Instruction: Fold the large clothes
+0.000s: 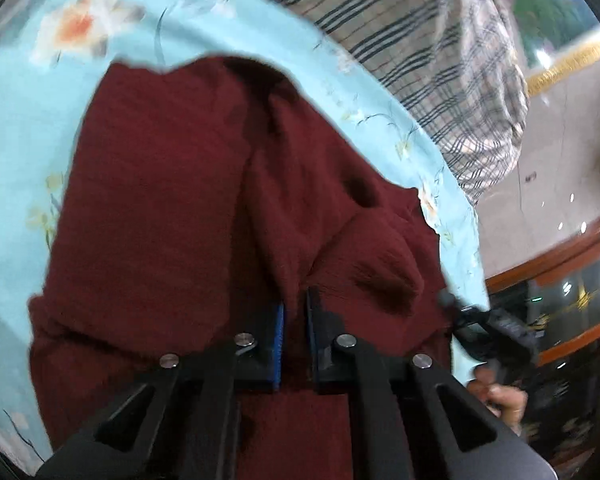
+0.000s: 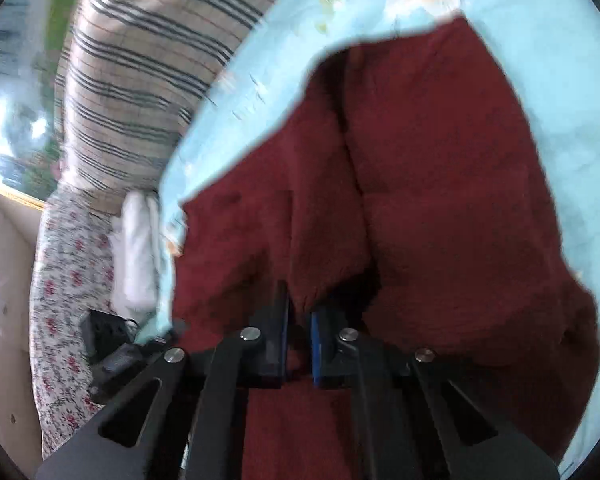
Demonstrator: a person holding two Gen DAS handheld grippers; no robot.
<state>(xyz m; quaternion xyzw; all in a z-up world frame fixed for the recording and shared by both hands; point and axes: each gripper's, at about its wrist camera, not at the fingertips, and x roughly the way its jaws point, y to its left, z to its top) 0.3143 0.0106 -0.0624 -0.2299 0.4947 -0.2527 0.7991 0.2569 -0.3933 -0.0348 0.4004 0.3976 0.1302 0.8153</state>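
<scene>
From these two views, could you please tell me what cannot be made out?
- Left wrist: the garment's near edge, hidden under the left claw.
- Right wrist: its near edge, hidden under the right claw.
- Right wrist: dark items at lower left, too blurred to name.
- Left wrist: a hand, cut off and blurred.

Floral light-blue bedsheet (image 1: 16, 152), striped blanket (image 2: 140, 80), pale wall (image 1: 560, 152), wooden cabinet (image 1: 572, 280)

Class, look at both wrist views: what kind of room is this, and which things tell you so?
Most likely a bedroom at home. A maroon garment lies on a light blue floral bedsheet, a striped checked blanket is heaped beside it, and wooden furniture stands nearby.
</scene>
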